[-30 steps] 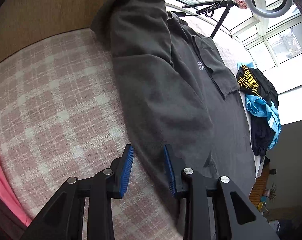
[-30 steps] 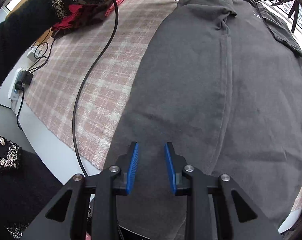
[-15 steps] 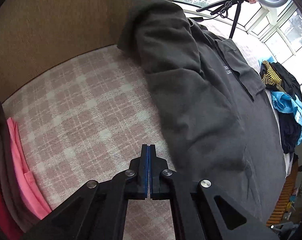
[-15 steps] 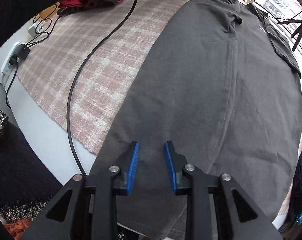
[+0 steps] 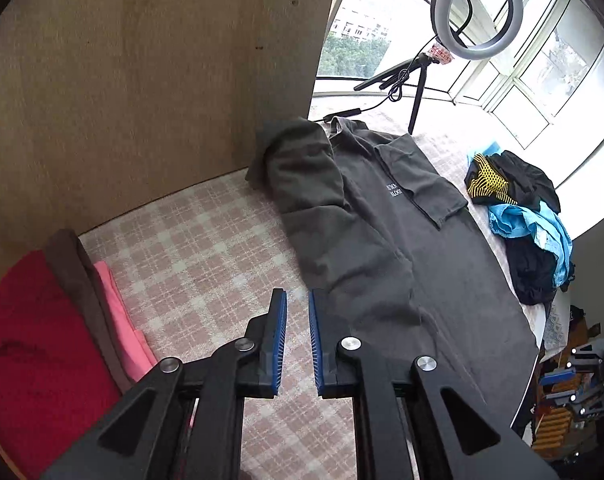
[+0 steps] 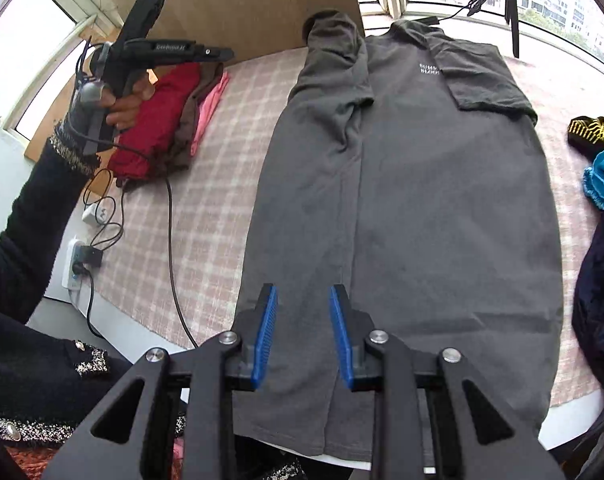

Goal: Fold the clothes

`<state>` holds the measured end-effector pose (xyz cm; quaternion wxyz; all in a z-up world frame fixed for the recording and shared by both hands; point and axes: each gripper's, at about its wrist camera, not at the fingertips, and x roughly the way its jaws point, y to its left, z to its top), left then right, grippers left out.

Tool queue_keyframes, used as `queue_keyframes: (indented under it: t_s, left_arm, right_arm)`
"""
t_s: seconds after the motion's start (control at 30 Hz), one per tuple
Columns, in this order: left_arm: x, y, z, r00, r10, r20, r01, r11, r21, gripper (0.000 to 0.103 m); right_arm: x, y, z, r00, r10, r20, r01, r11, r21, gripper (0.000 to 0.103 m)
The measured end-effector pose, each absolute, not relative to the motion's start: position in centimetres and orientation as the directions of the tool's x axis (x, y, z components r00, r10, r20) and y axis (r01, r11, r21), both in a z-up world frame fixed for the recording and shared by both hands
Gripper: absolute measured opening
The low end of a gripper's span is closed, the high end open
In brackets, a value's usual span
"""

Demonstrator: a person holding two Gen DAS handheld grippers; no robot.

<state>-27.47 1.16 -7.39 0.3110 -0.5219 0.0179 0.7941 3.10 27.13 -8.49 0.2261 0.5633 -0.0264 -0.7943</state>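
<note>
While the grey T-shirt lies flat beyond both, the left gripper, just reopening slightly, and right gripper hang apart, empty.

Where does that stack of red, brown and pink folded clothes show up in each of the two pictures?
Left wrist view: the folded stack lies at the lower left, against the wooden panel.
Right wrist view: the folded stack sits in the upper left, just beyond the hand holding the other tool.
Shared landmark: the grey T-shirt spread on the checked cloth, to the right of the stack in both.
</note>
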Motion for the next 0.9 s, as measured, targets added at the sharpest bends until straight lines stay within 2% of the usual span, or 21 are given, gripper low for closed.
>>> queue_keyframes:
  t_s: [0.07,0.13,0.2,0.37,0.5,0.7,0.83,0.9]
  left_arm:
    - [-28.1,1.0,-7.8,-0.257,0.476,-0.841,-0.496,-0.812,-0.307,0.012]
    - [-29.0,1.3,-8.5,-0.275,0.451,-0.849,-0.501,-0.821,-0.274,0.016]
    - [-30.6,2.1,-9.4,-0.286,0.421,-0.861,-0.517,-0.824,-0.232,0.031]
    - [-35.3,4.4,-11.5,-0.283,0.391,-0.876,-0.541,-0.819,-0.191,0.032]
    - [-37.3,6.6,-12.2,-0.247,0.409,-0.878,-0.57,-0.794,-0.209,0.029]
    - [-35.4,9.4,-10.6,-0.245,0.469,-0.848,-0.67,-0.714,-0.202,0.031]
    - [-32.9,10.3,-9.2,-0.209,0.513,-0.832,-0.686,-0.683,-0.249,0.031]
    - [-30.9,11.1,-8.3,-0.205,0.501,-0.841,-0.7,-0.676,-0.232,0.031]
  right_arm:
    - [1.9,26.9,-7.7,-0.294,-0.373,-0.88,0.329,-0.904,0.273,0.027]
    - [0.7,25.6,-8.0,-0.288,-0.393,-0.873,0.339,-0.895,0.29,0.035]
    - [-0.1,23.4,-8.9,-0.28,-0.399,-0.873,0.371,-0.884,0.285,0.038]
    - [-1.3,16.9,-13.6,-0.223,-0.35,-0.91,0.469,-0.857,0.215,0.038]
    - [-1.5,16.8,-15.9,-0.195,-0.337,-0.921,0.461,-0.86,0.217,0.037]
    - [-1.4,25.6,-15.1,-0.279,-0.347,-0.895,0.231,-0.929,0.288,0.038]
    - [0.5,32.7,-14.8,-0.319,-0.272,-0.908,0.071,-0.962,0.263,0.038]
    - [1.8,35.8,-14.5,-0.33,-0.25,-0.91,0.019,-0.966,0.258,0.038]
